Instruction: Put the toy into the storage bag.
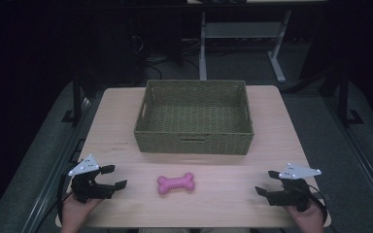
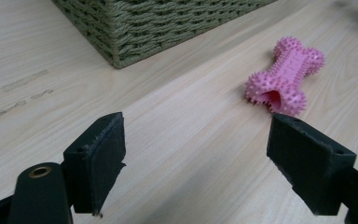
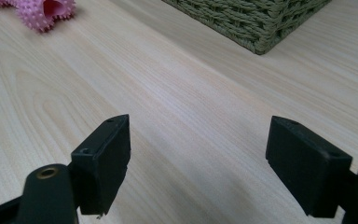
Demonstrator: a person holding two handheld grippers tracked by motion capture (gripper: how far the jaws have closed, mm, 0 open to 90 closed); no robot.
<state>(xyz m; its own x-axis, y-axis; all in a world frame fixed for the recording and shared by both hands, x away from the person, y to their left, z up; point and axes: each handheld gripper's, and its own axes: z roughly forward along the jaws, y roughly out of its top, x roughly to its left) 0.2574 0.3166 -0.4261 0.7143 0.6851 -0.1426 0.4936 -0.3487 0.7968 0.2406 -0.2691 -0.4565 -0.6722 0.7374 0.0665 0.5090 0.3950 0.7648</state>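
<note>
- Your left gripper (image 1: 117,176) sat near-left, jaws wide apart, gripping nothing.
- Right gripper (image 1: 265,182) near-right, same deal.
- Pink bone toy (image 1: 176,183) lay between them, just near of the wicker basket (image 1: 193,143).

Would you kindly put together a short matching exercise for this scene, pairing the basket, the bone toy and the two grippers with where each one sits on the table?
Things:
1. woven basket
2. pink bone toy
3. left gripper
4. right gripper

Places:
A. near edge, at the person's right, jaws open
B. far half of the table, in the middle
C. near edge, at the person's left, jaws open
D. on the bare wood between the two grippers

Pairs: 1-B, 2-D, 3-C, 4-A
</note>
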